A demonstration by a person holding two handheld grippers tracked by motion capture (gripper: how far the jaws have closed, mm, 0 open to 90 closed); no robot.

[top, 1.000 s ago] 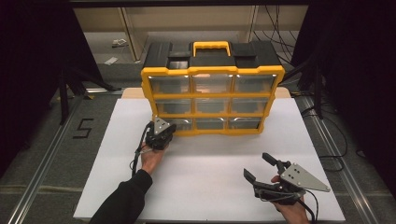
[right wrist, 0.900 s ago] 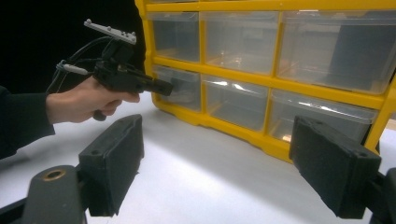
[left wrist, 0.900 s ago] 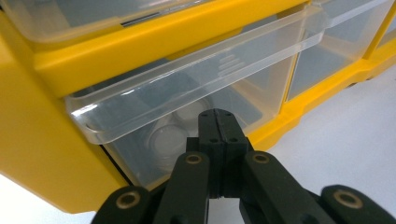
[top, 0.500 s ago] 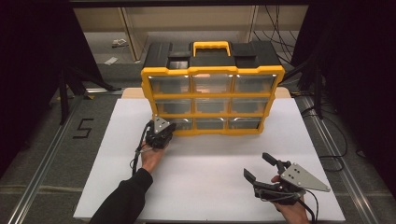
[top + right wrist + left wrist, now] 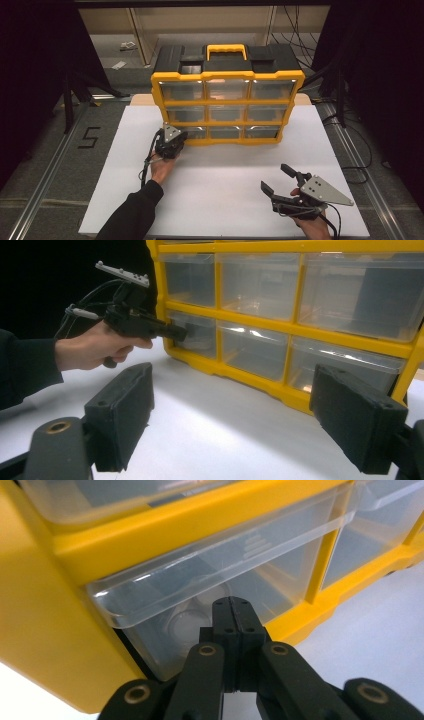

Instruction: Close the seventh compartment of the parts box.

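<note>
Left gripper (image 5: 176,137) jaws were pressed together, tips against the clear plastic bottom-left drawer (image 5: 210,587) of the yellow-framed organiser cabinet (image 5: 227,107) standing on the white table (image 5: 220,175). Right gripper (image 5: 280,182) rested spread wide, well apart.

The high view looks forward and down from above the person's side of the white worktop (image 5: 220,200), far enough back to take in the whole yellow plastic drawer cabinet with clear drawers (image 5: 227,107) standing at the far side. The left gripper view sits very close to that cabinet (image 5: 45,630), looking along the left hand-held gripper (image 5: 231,607) at the clear bottom-left drawer (image 5: 210,585). The right gripper view sits low over the worktop (image 5: 210,440), well back, facing the cabinet front (image 5: 295,330) between the spread jaws of the right hand-held gripper (image 5: 250,415). It shares the cabinet's lower left corner and the left hand-held gripper (image 5: 181,333) with the other two views.
</note>
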